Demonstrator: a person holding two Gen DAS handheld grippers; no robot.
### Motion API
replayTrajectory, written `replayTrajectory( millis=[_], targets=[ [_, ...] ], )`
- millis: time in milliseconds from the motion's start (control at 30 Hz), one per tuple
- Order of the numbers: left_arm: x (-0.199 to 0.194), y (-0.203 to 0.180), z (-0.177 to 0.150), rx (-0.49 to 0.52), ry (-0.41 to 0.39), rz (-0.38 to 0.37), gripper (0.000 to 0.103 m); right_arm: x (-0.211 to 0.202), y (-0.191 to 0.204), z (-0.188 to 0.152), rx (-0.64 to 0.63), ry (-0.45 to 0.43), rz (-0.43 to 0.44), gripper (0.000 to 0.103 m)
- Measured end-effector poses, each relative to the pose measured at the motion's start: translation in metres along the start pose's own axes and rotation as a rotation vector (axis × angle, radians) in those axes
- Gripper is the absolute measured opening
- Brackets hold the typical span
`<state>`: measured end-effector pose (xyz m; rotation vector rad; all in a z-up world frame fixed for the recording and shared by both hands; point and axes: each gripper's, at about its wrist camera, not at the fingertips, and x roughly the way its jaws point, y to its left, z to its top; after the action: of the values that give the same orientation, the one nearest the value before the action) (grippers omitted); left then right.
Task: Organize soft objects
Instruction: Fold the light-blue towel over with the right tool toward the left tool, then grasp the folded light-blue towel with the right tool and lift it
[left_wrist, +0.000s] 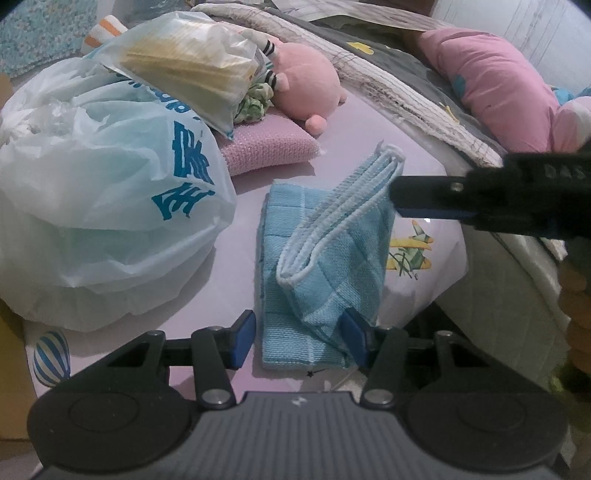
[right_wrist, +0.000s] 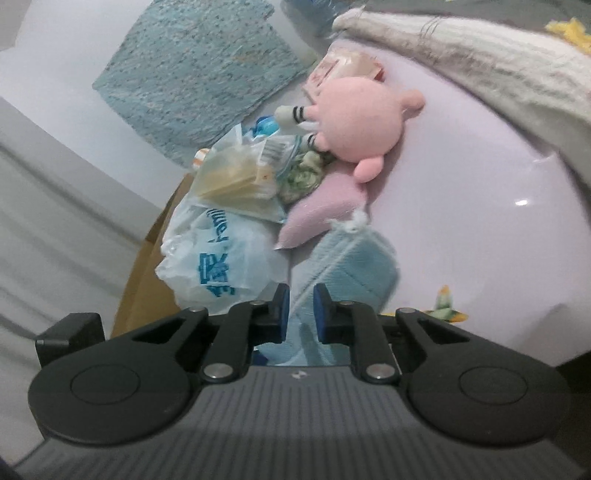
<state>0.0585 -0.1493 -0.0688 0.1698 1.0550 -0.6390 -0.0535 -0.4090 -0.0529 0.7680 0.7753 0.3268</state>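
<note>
A folded light-blue checked towel (left_wrist: 295, 266) lies on the pink sheet. Its top layers are lifted up on the right side. My left gripper (left_wrist: 297, 339) is open, with the towel's near end between its blue pads. My right gripper (left_wrist: 397, 199) reaches in from the right and is shut on the towel's raised far edge; in the right wrist view (right_wrist: 300, 312) the towel (right_wrist: 354, 266) runs between its nearly closed pads. A pink plush toy (left_wrist: 308, 86) and a folded pink cloth (left_wrist: 269, 146) lie behind the towel.
A large white plastic bag with blue print (left_wrist: 103, 206) sits to the left, with a clear bag of yellowish sheets (left_wrist: 192, 70) on top. A grey-and-white quilt (left_wrist: 399, 85) and a pink pillow (left_wrist: 498, 85) lie at the back right. A cardboard box (right_wrist: 147, 280) stands beside the bed.
</note>
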Motion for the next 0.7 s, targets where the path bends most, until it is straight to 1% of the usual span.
replayTrajectory(
  millis=[133, 200, 267, 300, 367, 433, 533, 600, 700],
  targets=[
    [-0.002, -0.002, -0.002, 0.018, -0.012, 0.013, 0.054, 0.03, -0.015, 0.005, 0.063, 0.064, 0.052, 0.013],
    [-0.005, -0.004, -0.003, 0.033, -0.02, 0.03, 0.055, 0.048, -0.024, 0.005, 0.11, 0.101, 0.057, 0.013],
    [-0.009, -0.008, -0.004, 0.061, -0.035, 0.068, 0.054, 0.062, -0.034, 0.004, 0.151, 0.129, 0.069, 0.006],
    [-0.012, -0.009, -0.003, 0.07, -0.045, 0.082, 0.053, 0.063, -0.037, 0.004, 0.173, 0.135, 0.079, 0.001],
    [-0.022, -0.012, -0.003, 0.087, -0.08, 0.093, 0.053, 0.066, -0.042, 0.005, 0.198, 0.143, 0.085, 0.0],
    [-0.032, -0.015, -0.002, 0.097, -0.122, 0.08, 0.054, 0.067, -0.045, 0.006, 0.218, 0.15, 0.097, 0.0],
    [-0.04, -0.019, 0.007, 0.098, -0.158, 0.004, 0.057, 0.069, -0.048, 0.005, 0.241, 0.155, 0.107, 0.0],
    [-0.035, -0.024, 0.012, 0.117, -0.146, -0.013, 0.058, 0.071, -0.049, 0.005, 0.252, 0.159, 0.111, 0.0],
    [-0.012, -0.031, 0.018, 0.161, -0.075, -0.02, 0.06, 0.072, -0.051, 0.006, 0.263, 0.165, 0.116, 0.0]
  ],
)
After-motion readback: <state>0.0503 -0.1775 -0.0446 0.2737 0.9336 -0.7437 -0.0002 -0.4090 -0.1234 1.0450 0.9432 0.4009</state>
